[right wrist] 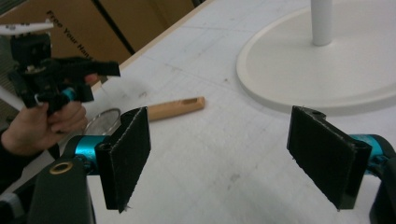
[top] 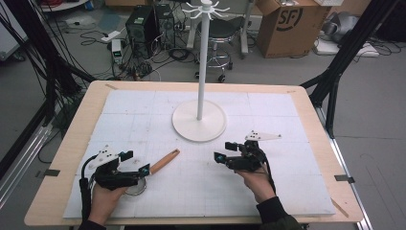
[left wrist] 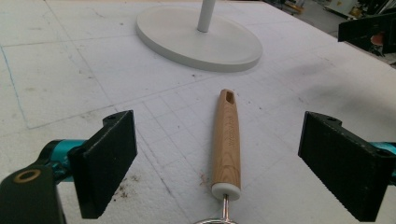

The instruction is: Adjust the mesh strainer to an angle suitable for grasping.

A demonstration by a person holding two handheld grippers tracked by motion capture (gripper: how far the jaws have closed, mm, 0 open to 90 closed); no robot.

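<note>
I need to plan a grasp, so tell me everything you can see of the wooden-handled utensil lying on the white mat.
The wooden-handled utensil lies flat on the white gridded mat, handle pointing toward the white stand's round base, apart from it. The light tapered handle has a slot near its far end and a white collar, from which a metal stem runs to a round metal rim, seemingly a strainer. The open left gripper straddles it without touching.
</note>
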